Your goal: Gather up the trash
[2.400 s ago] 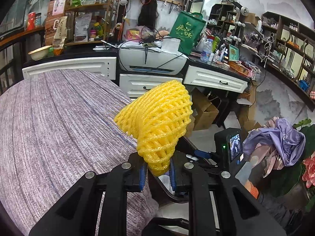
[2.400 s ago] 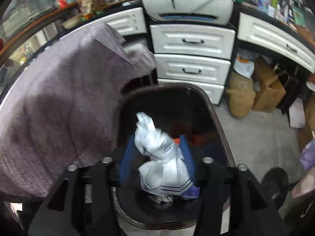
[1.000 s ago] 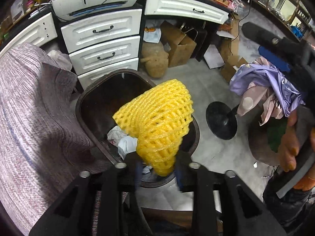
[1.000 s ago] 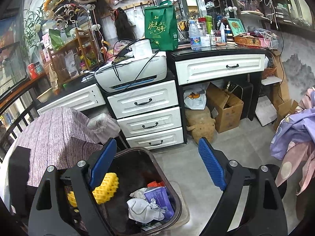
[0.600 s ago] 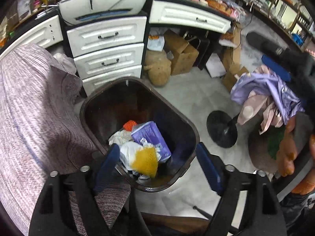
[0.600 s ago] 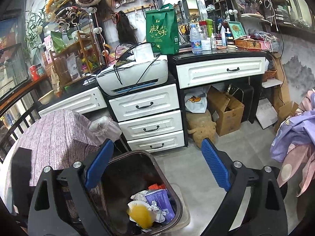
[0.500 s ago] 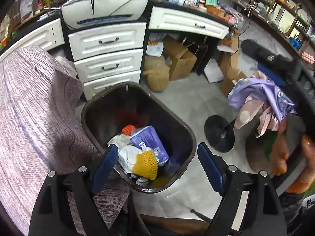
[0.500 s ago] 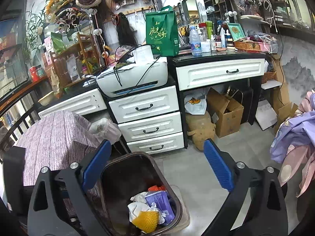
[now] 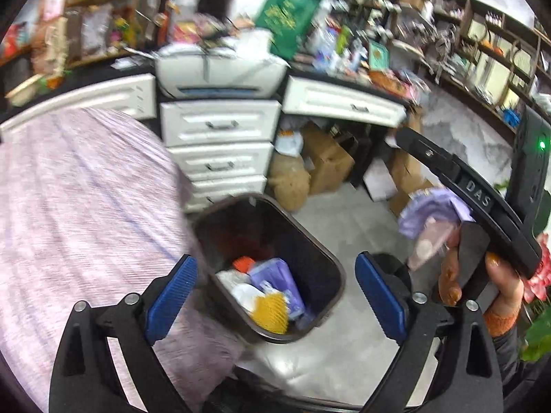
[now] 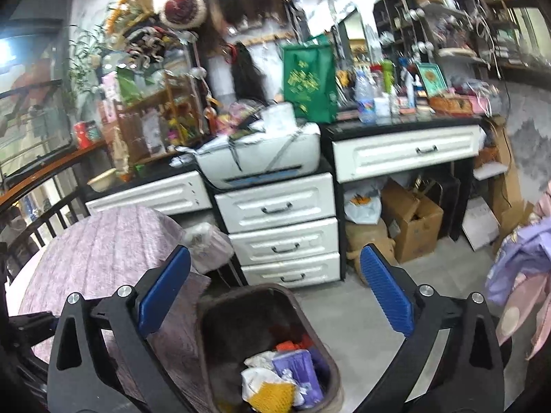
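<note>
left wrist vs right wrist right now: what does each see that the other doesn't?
Only the left wrist view shows the person's right hand around the handle of the right gripper, which enters from the right side.

Only the right wrist view shows the dark railing at far left, the wall decor above the shelves, and the right gripper's own open fingers.

Both show the trash bin with the yellow foam net lying inside on other trash, the white drawers, the printer, the green bag and the purple tablecloth. The left gripper is open and empty.

Motion blur smears the shelf clutter [image 9: 213, 17]; the trash bin [image 10: 210, 344] is cut off by the frame's bottom edge.
</note>
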